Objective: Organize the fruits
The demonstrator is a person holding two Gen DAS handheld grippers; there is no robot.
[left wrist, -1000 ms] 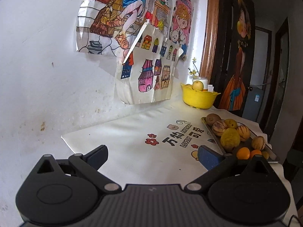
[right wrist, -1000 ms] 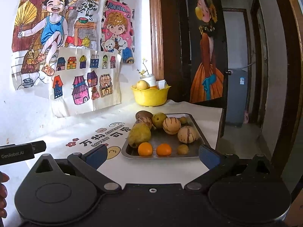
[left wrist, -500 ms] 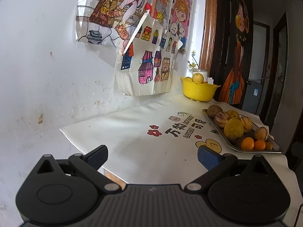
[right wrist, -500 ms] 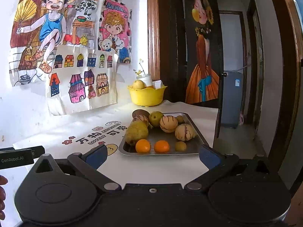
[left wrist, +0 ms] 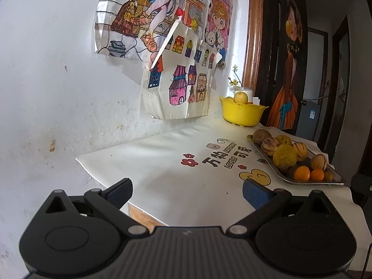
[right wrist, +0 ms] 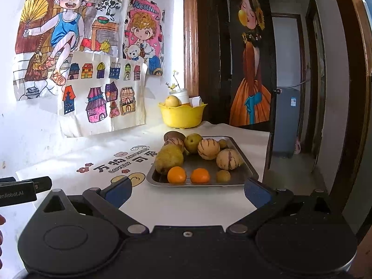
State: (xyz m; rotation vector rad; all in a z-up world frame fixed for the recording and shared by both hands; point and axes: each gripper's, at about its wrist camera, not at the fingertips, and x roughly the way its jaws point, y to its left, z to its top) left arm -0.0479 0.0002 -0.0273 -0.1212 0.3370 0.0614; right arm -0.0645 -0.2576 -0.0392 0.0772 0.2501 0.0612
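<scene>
A steel tray (right wrist: 246, 169) holds several fruits: two oranges (right wrist: 176, 174), a big yellow pear (right wrist: 169, 158), striped melons (right wrist: 208, 148) and small brown ones. The same tray (left wrist: 262, 155) lies at the right of the left wrist view. A yellow bowl (right wrist: 182, 116) with a pale fruit (right wrist: 172, 101) stands behind it by the wall. My right gripper (right wrist: 187, 191) is open, just short of the tray's near rim, empty. My left gripper (left wrist: 187, 191) is open over the table's left corner, far from the fruit, empty.
A white printed mat (left wrist: 167, 174) covers the table, its left edge and bare wood corner (left wrist: 141, 216) below my left gripper. Drawings (right wrist: 102, 97) hang on the wall behind. A dark door (right wrist: 251, 69) and open doorway lie right. The left gripper's body (right wrist: 21, 189) shows at the left edge.
Both grippers have pulled back from the table; the tray looks smaller and more of the mat's left edge shows. Jaws stayed open.
</scene>
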